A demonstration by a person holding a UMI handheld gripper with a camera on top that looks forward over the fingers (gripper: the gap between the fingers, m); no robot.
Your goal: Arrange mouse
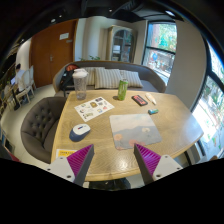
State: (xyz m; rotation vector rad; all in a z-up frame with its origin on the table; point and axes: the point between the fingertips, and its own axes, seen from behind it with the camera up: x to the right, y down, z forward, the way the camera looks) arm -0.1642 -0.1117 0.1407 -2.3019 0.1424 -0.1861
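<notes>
A computer mouse [81, 130], grey-white with a blue top, lies on the wooden table [170, 125] ahead of my left finger. A grey mouse pad [129, 130] lies flat in the middle of the table, beyond the gap between my fingers. My gripper [112, 160] is open and empty, with its two pink pads wide apart above the near table edge. The mouse rests to the left of the mouse pad, apart from it.
A printed sheet [94, 107], a green can [122, 90], a tall cup [80, 82], a dark phone-like item [140, 100] and a small teal thing [153, 111] stand on the far half of the table. A grey armchair [42, 125] is at the left, a sofa [110, 75] behind.
</notes>
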